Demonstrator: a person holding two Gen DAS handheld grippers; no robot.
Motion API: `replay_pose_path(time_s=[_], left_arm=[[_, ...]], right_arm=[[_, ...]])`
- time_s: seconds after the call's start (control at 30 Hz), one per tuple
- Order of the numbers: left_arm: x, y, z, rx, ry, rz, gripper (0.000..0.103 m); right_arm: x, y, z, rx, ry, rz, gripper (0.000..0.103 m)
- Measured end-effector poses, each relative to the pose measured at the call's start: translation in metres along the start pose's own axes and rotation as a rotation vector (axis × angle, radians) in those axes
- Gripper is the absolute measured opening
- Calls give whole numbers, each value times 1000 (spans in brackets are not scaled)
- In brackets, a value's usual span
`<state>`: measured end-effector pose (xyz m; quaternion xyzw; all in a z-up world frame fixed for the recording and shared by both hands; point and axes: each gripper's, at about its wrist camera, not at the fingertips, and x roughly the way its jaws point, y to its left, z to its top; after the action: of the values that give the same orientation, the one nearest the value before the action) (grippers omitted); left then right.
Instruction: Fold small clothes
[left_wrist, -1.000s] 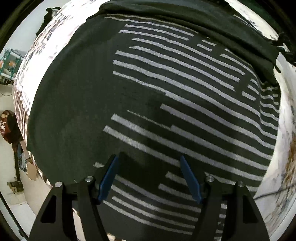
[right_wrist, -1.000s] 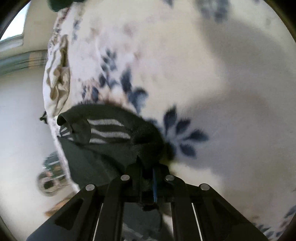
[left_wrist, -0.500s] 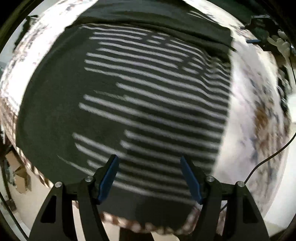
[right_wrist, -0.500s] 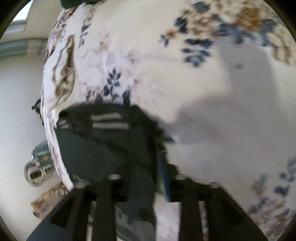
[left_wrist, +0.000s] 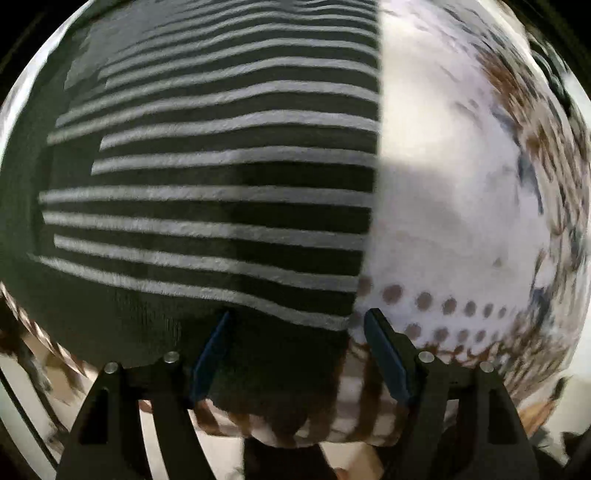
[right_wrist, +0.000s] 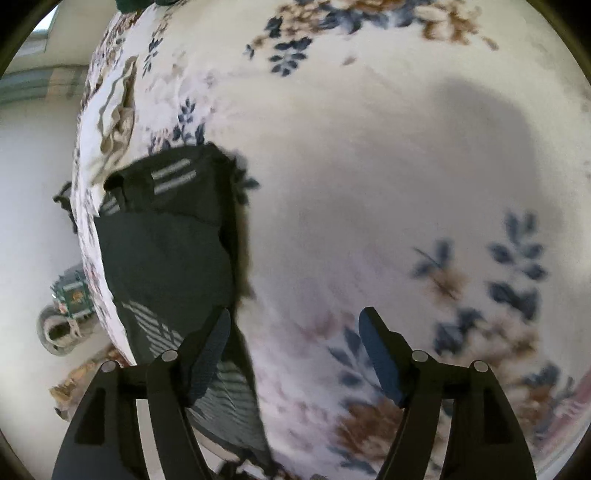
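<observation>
A dark green garment with grey stripes (left_wrist: 207, 192) lies flat on the floral bedspread (left_wrist: 454, 206) and fills most of the left wrist view. My left gripper (left_wrist: 297, 325) hangs over its lower right corner, jaws opening, the corner below them but not pinched. In the right wrist view the same garment (right_wrist: 166, 254) lies folded along the bed's left edge. My right gripper (right_wrist: 295, 325) stands just right of it above bare bedspread (right_wrist: 369, 184), jaws opening, nothing between them.
The bed's edge runs along the bottom of the left wrist view, with a brown checked border (left_wrist: 332, 417). Beyond the bed's left edge in the right wrist view lies pale floor with a small green object (right_wrist: 70, 295). A dark green item (right_wrist: 136, 3) sits at the bed's far end.
My right gripper let go of the garment's folded edge, opened wide and drew back to the right. My left gripper slid across the striped garment to its lower right corner.
</observation>
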<state>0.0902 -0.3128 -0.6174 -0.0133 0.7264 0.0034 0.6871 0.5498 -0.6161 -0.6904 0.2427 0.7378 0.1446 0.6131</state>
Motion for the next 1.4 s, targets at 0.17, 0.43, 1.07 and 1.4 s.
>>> replay_pose_path(time_s=[0.17, 0.43, 1.07, 1.4], left_arm=[[-8, -16, -7, 111, -68, 60, 14], [-25, -41, -15, 181, -119, 64, 6], [-16, 31, -26, 30, -46, -49, 22], [-41, 14, -43, 35, -132, 95, 30]], right_arm=[[42, 31, 46, -29, -55, 99, 74], [95, 76, 77, -93, -40, 37, 7], [62, 47, 90, -55, -15, 57, 66], [91, 30, 92, 56, 29, 185, 71]])
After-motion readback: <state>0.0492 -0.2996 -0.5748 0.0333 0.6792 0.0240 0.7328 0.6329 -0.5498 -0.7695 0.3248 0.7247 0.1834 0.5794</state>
